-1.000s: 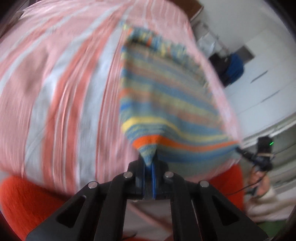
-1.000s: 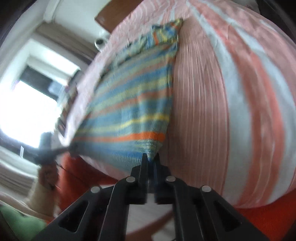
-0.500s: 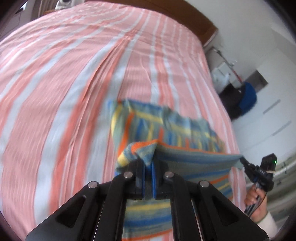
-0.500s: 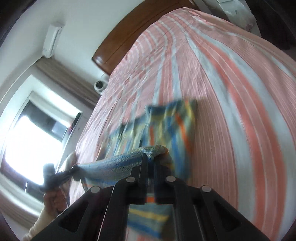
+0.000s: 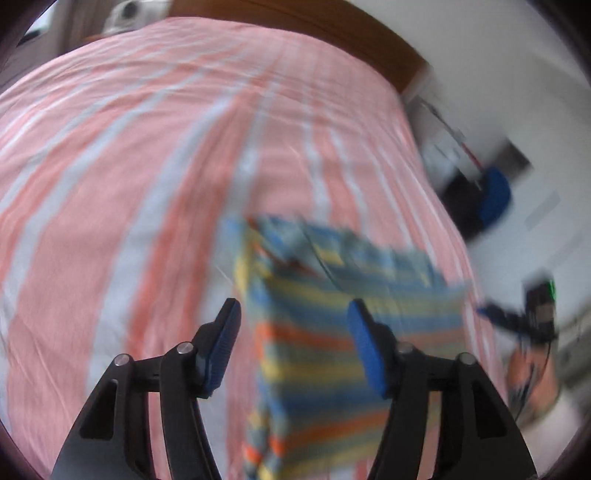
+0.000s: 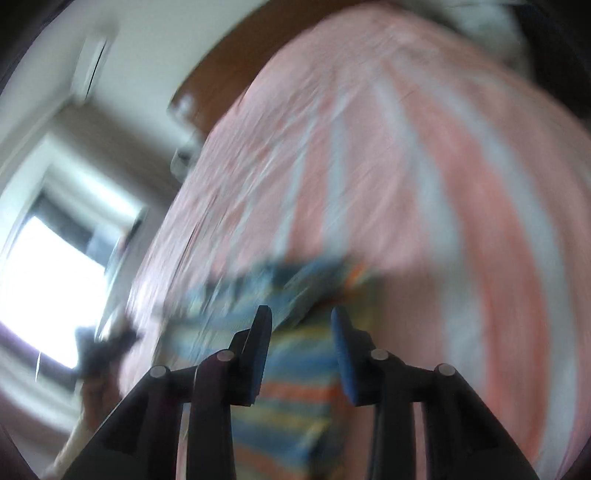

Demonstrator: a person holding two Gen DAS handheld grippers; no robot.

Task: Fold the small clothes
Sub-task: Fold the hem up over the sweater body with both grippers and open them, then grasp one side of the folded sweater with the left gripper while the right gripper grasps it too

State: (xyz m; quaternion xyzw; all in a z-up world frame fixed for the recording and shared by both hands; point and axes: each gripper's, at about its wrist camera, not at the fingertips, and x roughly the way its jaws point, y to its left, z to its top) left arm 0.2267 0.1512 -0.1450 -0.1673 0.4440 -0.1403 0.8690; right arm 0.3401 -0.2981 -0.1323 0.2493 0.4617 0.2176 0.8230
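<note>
A small knitted garment [image 5: 325, 343] with blue, yellow and orange stripes lies folded over on the pink-and-white striped bed [image 5: 147, 155]. My left gripper [image 5: 293, 314] hovers just above its near left part, jaws opening, pads clear of the cloth. In the right wrist view the same garment [image 6: 284, 373] shows blurred under my right gripper [image 6: 301, 317], whose jaws are also opening with nothing pinched between them. The right gripper appears small at the right edge of the left wrist view [image 5: 517, 317], held by a hand.
A brown wooden headboard [image 5: 332, 29] runs along the far end of the bed. A dark bag with a blue item [image 5: 487, 199] stands on the floor beyond the bed's right side. A bright window [image 6: 44, 288] is at the left of the right wrist view.
Both grippers carried the garment's near edge over toward the far edge, then let go. Their jaws, shut on the cloth before, now stand apart, and the garment lies doubled on the bed.
</note>
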